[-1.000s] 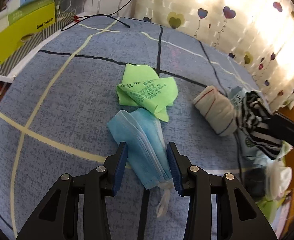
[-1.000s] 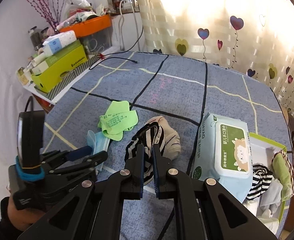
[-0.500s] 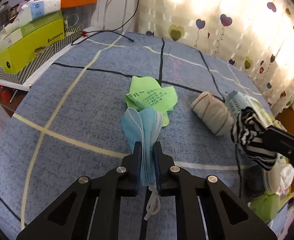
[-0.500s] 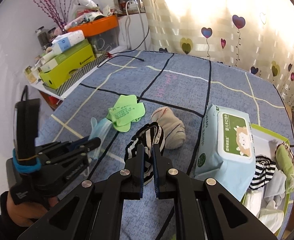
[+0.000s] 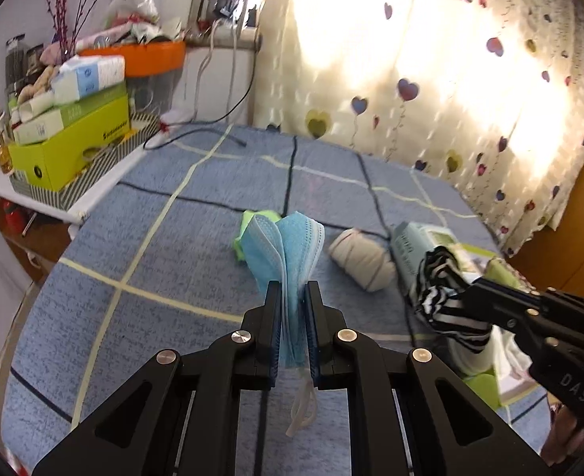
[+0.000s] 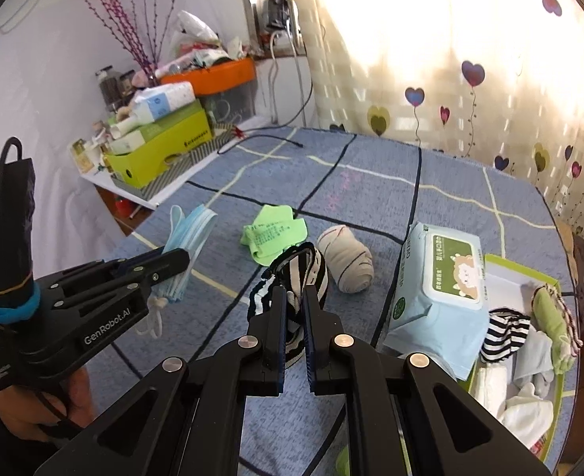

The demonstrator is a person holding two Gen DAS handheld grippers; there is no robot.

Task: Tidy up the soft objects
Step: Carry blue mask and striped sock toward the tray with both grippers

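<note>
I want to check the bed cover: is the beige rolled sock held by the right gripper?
No, the right gripper is shut on the striped sock, while the beige rolled sock lies free on the blue cover.

Both grippers are matte black: the left gripper (image 6: 175, 261) bears white "GenRobot.AI" lettering and a blue band; the right gripper (image 6: 295, 313) shows silver screws.

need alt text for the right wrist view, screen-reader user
The right gripper is shut on a black-and-white striped sock above a blue checked bedspread. At left, the left gripper holds up blue face masks. On the bed lie a green cloth, a rolled beige sock, a wet-wipes pack and a green box of soft items.
</note>
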